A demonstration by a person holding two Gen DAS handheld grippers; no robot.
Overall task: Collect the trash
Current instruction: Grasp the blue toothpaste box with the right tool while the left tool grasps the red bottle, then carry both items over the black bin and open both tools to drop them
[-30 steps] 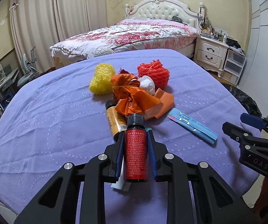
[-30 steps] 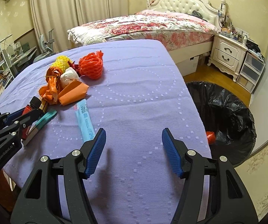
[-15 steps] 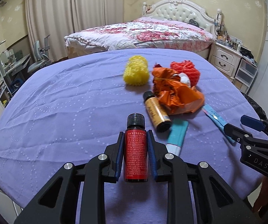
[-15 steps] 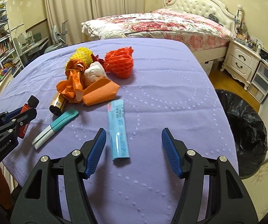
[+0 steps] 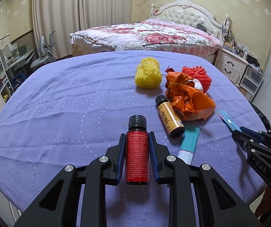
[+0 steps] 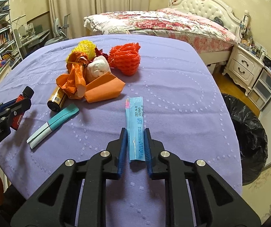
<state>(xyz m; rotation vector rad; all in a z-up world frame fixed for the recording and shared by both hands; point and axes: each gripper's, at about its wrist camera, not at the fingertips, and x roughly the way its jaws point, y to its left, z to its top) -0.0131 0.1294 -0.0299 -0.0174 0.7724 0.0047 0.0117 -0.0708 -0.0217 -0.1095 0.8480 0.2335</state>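
Trash in your right tool (image 6: 134,143): blue sachet (image 6: 135,130), lying flat on the purple worktop (image 6: 173,87); your jaws have just been closing, and their pads now press its near end from both sides.
Trash in your left tool (image 5: 137,151): red bottle (image 5: 137,151) with a black cap, clamped upright between nearly closed pads, clear of the worktop.
What changed: half a second ago your right jaws stood wide with the sachet just ahead; now you have it.
Meaning: both tools look loaded, so carrying is probably next.
Beyond the right tool: teal wrapper (image 6: 54,123) and gold bottle (image 6: 57,98) to its left; orange bag (image 6: 75,77), red net (image 6: 126,58) and yellow net (image 6: 84,47) farther ahead.
Bin: black bin bag (image 6: 248,136) on the floor, right of the right tool.
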